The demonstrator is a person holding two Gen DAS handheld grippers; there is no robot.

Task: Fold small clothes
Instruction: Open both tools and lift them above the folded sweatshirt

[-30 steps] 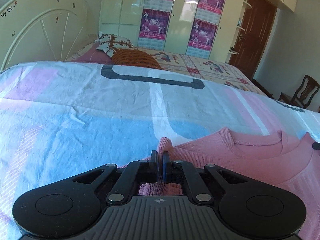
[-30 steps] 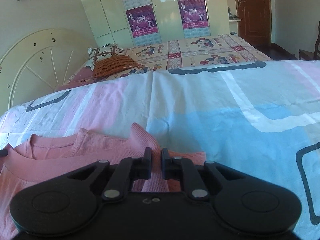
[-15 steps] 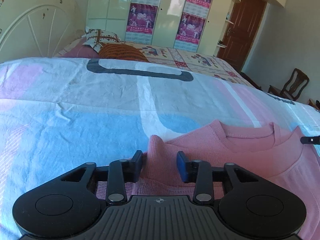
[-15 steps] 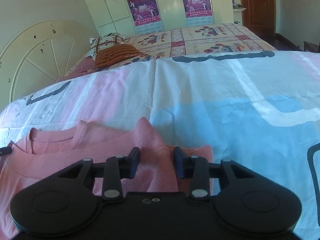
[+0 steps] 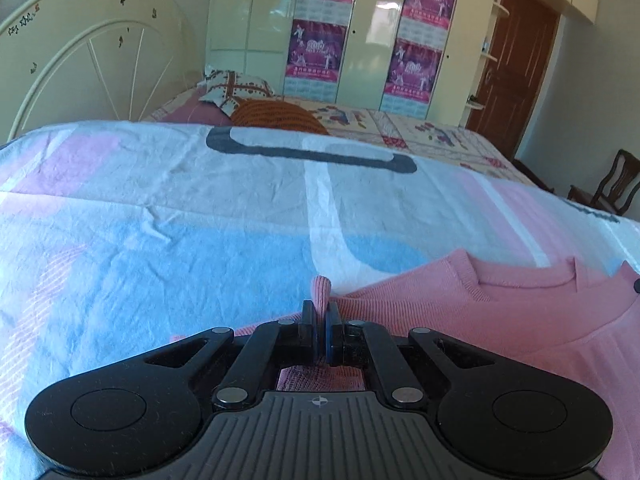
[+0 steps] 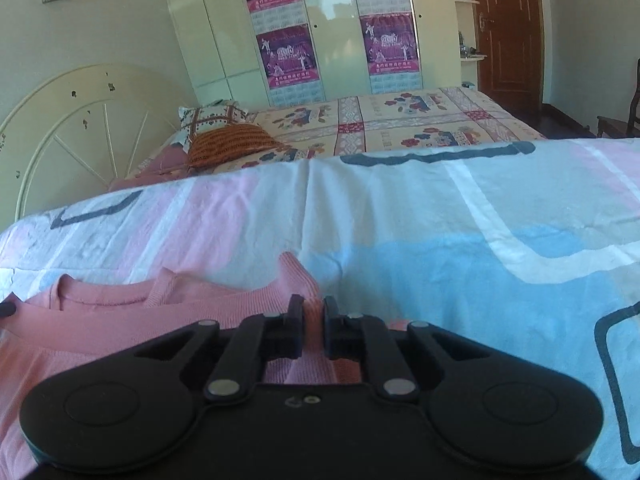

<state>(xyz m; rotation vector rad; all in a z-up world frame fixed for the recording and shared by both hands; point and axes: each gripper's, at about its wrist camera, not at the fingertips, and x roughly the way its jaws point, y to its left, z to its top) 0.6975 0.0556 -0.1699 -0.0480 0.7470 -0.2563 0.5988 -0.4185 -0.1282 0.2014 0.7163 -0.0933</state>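
A pink knit sweater (image 5: 500,320) lies flat on the bed's pastel sheet (image 5: 200,240), neckline towards the far side. My left gripper (image 5: 320,312) is shut on a raised pinch of fabric (image 5: 321,290) at the sweater's left shoulder corner. In the right wrist view the same sweater (image 6: 140,320) fills the lower left. My right gripper (image 6: 313,308) sits at its right shoulder corner; its jaws are closing, with a ridge of pink fabric (image 6: 300,276) pressed between the pads. The sweater's lower part is hidden under both gripper bodies.
A cream headboard (image 5: 100,60) stands at the far left, with an orange cushion (image 5: 280,114) and a patterned pillow (image 6: 212,116) beside it. Behind are a wardrobe with purple posters (image 6: 288,52), a brown door (image 5: 516,76) and a wooden chair (image 5: 612,188).
Half a second ago both grippers stood open astride the sweater's shoulder corners. Now both have closed again on pinched pink fabric. Neither hand has shifted noticeably.
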